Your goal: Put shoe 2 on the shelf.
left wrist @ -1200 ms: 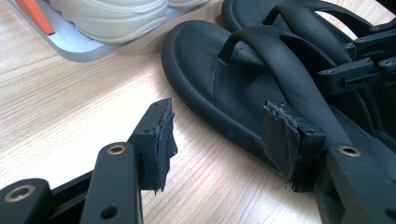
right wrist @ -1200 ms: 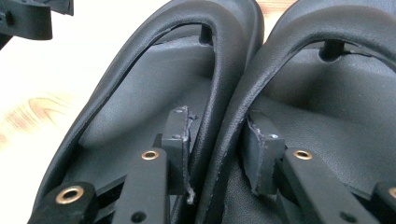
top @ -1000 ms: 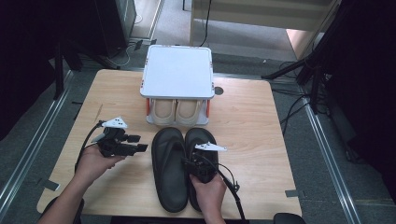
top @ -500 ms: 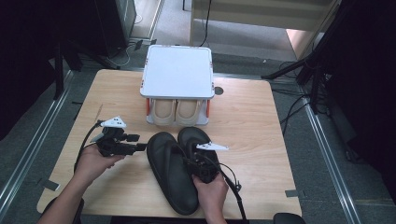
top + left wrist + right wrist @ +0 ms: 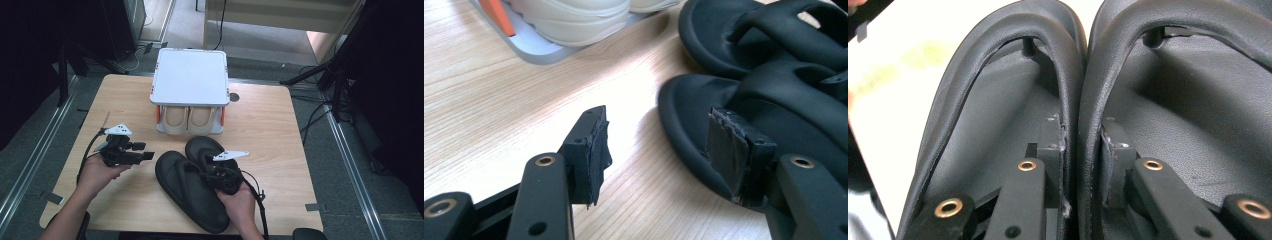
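Two black sandals (image 5: 192, 187), seemingly two beige shoes (image 5: 187, 119), one rack (image 5: 190, 75).

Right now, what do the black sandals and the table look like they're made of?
Black sandals: probably moulded foam or rubber, matte, with softly rounded straps that show a fine leather-like grain in the right gripper view. Table: pale wood or wood-look laminate, smooth, with straight grain lines and a slight sheen.

Left hand (image 5: 100, 172) low at the near left, holding its tool (image 5: 142, 156) level and pointing right — jaws wide apart, nothing between them. Right hand (image 5: 240, 202) comes up from the near edge, its tool (image 5: 212, 167) aimed away from the person — jaws have just been closing, now pinched together on straps.
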{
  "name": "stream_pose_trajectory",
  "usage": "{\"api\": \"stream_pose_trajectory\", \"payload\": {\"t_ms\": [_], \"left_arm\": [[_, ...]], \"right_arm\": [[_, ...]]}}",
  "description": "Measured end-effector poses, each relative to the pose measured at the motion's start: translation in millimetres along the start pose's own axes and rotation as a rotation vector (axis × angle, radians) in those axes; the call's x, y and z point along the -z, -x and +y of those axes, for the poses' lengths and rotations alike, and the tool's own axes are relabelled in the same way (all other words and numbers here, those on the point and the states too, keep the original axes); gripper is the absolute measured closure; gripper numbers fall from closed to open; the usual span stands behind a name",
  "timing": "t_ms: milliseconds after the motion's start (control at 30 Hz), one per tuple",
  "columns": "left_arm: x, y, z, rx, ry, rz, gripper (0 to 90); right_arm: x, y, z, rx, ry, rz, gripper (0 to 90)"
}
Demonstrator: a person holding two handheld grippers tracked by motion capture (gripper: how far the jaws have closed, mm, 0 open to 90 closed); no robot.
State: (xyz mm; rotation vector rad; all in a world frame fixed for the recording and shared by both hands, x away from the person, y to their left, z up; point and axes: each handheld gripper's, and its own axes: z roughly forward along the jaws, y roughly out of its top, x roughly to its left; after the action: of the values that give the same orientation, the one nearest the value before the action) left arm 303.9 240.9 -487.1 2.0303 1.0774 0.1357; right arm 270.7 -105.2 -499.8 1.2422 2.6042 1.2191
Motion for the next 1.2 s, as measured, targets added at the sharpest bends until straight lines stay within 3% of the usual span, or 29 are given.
{"api": "stream_pose_trajectory", "payload": {"t_ms": [233, 300, 533, 767, 1200], "left_arm": [[4.2, -6.1, -1.8, 0.014, 0.003, 0.013, 42.3], [6.0, -9.0, -2.9, 0.02, 0.0, 0.018, 42.2], [9.5, -15.1, -5.1, 0.038, -0.003, 0.034, 41.9], [11.7, -17.4, -6.9, 0.035, -0.011, 0.057, 41.7], [18.7, -27.6, -12.1, 0.07, 0.001, 0.074, 41.5]], "right_arm": [[6.8, 11.6, 6.8, 0.078, -0.022, 0.09, 77.0], [7.6, 13.3, 10.6, 0.119, -0.034, 0.113, 77.0], [6.7, 13.8, 24.7, 0.243, -0.062, 0.183, 77.0], [3.8, 8.9, 43.1, 0.327, -0.099, 0.247, 77.0], [9.4, -1.2, 81.0, 0.43, -0.131, 0.359, 76.9]]}}
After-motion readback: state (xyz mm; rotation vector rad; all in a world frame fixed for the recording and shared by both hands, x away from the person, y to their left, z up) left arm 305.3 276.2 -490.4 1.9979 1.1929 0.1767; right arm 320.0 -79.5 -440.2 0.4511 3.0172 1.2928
